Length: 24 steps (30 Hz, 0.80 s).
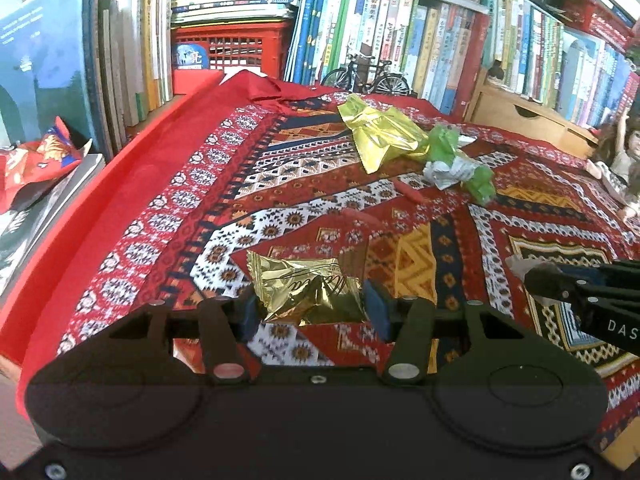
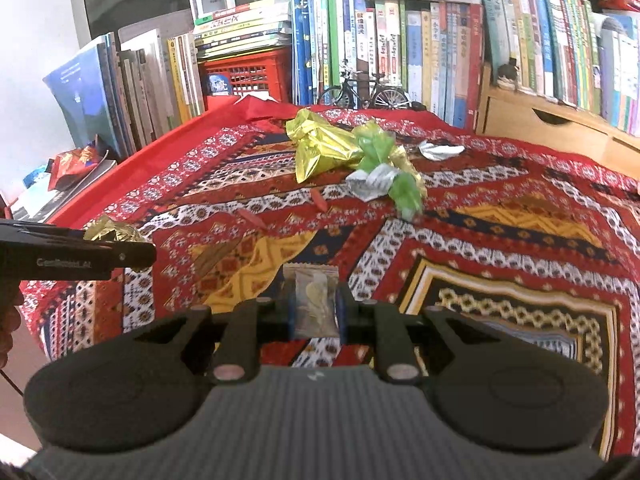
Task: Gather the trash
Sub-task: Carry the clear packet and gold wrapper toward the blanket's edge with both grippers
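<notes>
My left gripper is shut on a crumpled gold foil wrapper, held just above the patterned red cloth. My right gripper is shut on a small clear packet with pale bits inside. Each gripper shows in the other's view: the right one at the right edge, the left one at the left edge with its gold wrapper. Farther back on the cloth lie a large yellow-gold foil bag, green wrapping, crumpled silver foil and two small red strips.
Books line the back and left, with a red crate and a model bicycle behind the cloth. A wooden drawer unit and a doll stand at the right. A red snack bag lies on books at the left.
</notes>
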Each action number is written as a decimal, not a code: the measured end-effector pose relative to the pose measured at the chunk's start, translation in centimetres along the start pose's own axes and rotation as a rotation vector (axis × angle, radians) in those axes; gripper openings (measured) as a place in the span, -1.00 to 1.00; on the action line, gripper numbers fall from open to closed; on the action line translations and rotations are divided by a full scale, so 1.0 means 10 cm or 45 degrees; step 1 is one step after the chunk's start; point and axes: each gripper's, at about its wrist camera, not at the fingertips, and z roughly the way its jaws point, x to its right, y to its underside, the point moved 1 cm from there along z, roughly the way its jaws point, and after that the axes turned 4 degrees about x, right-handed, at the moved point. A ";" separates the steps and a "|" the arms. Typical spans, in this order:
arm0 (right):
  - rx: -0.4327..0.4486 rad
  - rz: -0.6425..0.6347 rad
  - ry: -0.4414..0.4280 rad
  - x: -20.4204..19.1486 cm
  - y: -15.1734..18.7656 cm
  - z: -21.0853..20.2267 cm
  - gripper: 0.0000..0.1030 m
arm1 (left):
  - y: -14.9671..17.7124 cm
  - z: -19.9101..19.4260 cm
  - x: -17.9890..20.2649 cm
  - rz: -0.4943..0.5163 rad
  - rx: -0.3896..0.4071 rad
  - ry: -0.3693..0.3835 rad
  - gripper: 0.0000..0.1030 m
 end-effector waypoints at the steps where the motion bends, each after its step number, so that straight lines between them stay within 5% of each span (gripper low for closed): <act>1: -0.001 -0.003 0.000 -0.02 0.02 -0.04 -0.55 | 0.02 -0.04 -0.01 0.006 0.002 0.002 -0.02; 24: 0.004 -0.011 -0.003 -0.75 0.59 -0.68 -0.54 | 0.79 -0.89 -0.36 0.048 -0.006 0.021 -0.02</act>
